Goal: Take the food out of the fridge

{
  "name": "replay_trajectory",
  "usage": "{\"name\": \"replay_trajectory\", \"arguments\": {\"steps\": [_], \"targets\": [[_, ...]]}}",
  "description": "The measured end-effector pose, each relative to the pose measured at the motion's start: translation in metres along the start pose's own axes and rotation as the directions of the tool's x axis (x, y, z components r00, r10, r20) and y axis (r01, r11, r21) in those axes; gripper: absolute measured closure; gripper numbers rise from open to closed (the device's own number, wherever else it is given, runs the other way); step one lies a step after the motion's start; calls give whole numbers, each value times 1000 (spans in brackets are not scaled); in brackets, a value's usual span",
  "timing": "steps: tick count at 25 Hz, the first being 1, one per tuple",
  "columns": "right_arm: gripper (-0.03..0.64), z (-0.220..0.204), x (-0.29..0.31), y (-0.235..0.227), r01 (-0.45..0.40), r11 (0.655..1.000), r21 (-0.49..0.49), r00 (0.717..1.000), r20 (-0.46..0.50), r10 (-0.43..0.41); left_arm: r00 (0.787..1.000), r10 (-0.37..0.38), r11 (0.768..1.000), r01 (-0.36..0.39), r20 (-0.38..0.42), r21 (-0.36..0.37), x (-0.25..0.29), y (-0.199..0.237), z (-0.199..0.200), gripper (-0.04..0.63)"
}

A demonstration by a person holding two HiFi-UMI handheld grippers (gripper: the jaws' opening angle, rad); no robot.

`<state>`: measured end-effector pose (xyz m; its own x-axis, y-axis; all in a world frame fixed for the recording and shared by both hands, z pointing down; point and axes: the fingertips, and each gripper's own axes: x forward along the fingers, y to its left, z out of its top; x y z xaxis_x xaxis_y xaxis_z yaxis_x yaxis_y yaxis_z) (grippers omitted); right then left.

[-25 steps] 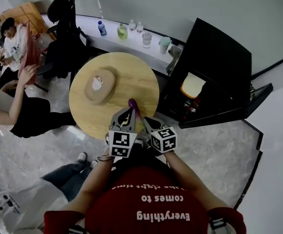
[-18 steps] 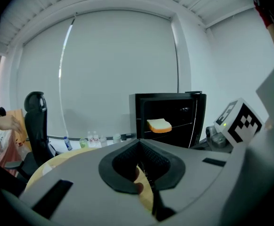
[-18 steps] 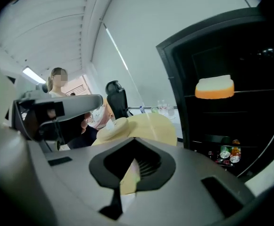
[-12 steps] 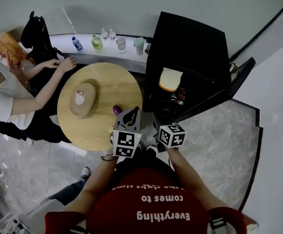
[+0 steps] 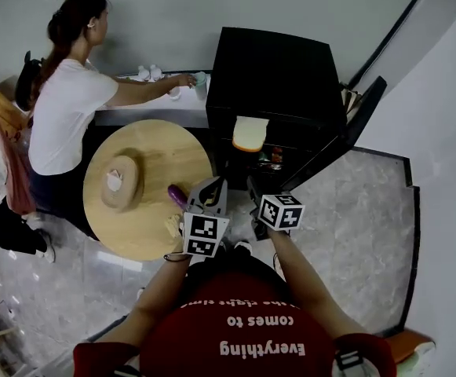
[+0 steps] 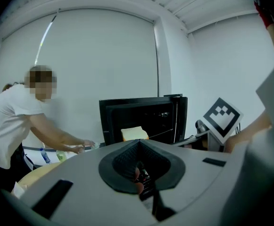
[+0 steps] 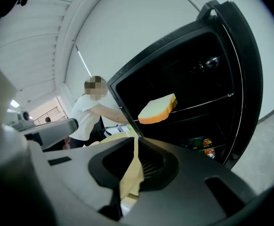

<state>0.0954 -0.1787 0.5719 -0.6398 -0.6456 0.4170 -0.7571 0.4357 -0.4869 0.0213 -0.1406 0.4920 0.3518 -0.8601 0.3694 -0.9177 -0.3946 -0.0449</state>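
The black fridge [image 5: 275, 77] stands with its door [image 5: 355, 120] swung open to the right. A slice of bread [image 5: 249, 133] lies on its upper shelf, and small cans [image 5: 273, 157] sit on a lower shelf. Both grippers point at the opening from a short way off. My left gripper [image 5: 215, 185] is shut with nothing in it, and my right gripper [image 5: 252, 187] is shut and empty too. The left gripper view shows the bread [image 6: 134, 133] just above the joined jaws [image 6: 137, 142]. In the right gripper view the bread [image 7: 158, 109] and cans [image 7: 206, 147] lie beyond the closed jaws [image 7: 136, 141].
A round wooden table [image 5: 153, 159] left of the fridge holds a purple eggplant [image 5: 177, 195], a wooden dish [image 5: 118, 181] and a yellowish item [image 5: 173, 226]. A person in a white shirt [image 5: 67, 108] reaches over the counter [image 5: 153, 96] behind it. Grey tiled floor [image 5: 353, 234] lies before the fridge.
Both grippers have swung from over the table, by the eggplant, to the right and now face the fridge opening. A person in white has come to the counter.
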Motion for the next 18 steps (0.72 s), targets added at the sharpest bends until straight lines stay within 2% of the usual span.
{"name": "replay_trajectory", "arguments": {"steps": [3, 5, 6, 8, 11, 14, 18], "targets": [[596, 10, 5, -13, 6, 997, 79, 1000, 20, -8, 1000, -18, 1000, 18, -4, 8, 4, -6, 1, 589], [522, 16, 10, -19, -14, 980, 197, 999, 40, 6, 1000, -23, 1000, 23, -9, 9, 6, -7, 0, 589], [488, 19, 13, -22, -34, 962, 272, 998, 55, 19, 1000, -24, 1000, 24, -12, 9, 7, -7, 0, 588], [465, 25, 19, -28, -71, 912, 403, 995, 92, 36, 1000, -22, 1000, 22, -18, 9, 9, -6, -1, 588], [448, 33, 29, -40, -105, 840, 533, 990, 140, 35, 1000, -14, 1000, 14, -25, 9, 11, -3, -2, 589], [425, 38, 40, -57, -108, 780, 617, 986, 164, 7, 999, -10, 1000, 10, -31, 11, 12, 1, -3, 589], [420, 42, 55, -75, -89, 746, 660, 987, 158, -23, 999, 7, 1000, -6, -41, 11, 14, 8, -2, 589]]}}
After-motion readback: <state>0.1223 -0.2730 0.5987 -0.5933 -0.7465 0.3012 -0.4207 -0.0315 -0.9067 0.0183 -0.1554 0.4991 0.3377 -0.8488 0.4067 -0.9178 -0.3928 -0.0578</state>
